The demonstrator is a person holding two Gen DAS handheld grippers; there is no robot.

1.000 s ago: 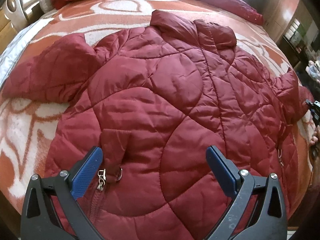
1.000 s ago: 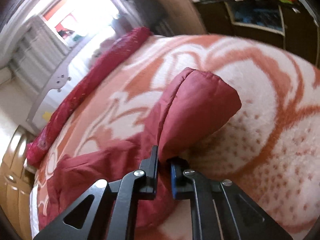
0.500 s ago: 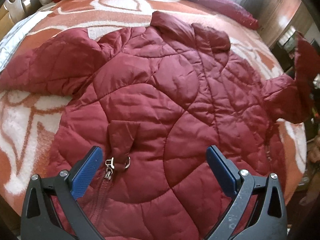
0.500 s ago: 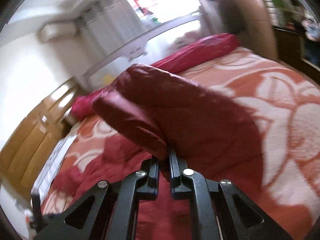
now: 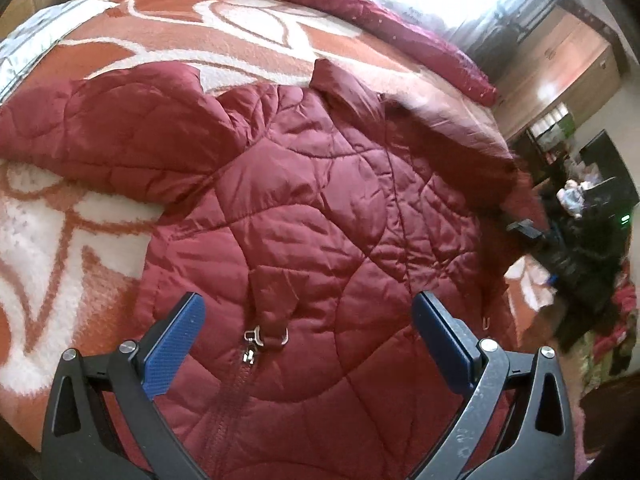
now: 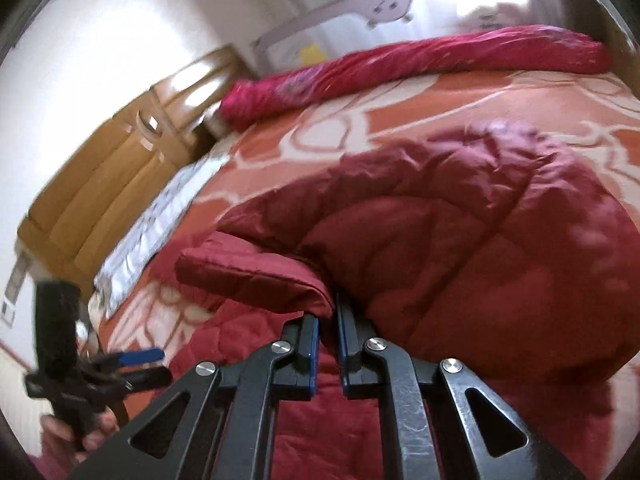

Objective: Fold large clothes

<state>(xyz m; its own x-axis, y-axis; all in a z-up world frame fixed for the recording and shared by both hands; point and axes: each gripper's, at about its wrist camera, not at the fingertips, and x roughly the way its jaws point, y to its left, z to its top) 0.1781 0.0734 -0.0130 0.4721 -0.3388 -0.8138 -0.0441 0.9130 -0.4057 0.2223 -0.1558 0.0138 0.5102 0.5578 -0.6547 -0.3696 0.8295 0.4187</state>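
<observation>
The left tongs (image 5: 308,344) are hovering wide apart over the jacket (image 5: 312,216) hem, gripping nothing. The right tongs (image 6: 328,344) are pinching the sleeve (image 6: 256,276) cuff — sleeve draping toward 12 o'clock, jacket lying across the bed (image 5: 224,44).

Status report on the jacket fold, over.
Right claw shut on the sleeve, carrying it over the jacket. Left claw open, hovering above the zipper. Nothing in the way.

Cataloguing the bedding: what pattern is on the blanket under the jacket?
Large white swirling shapes on orange; the blanket shows best in the left wrist view.
</observation>
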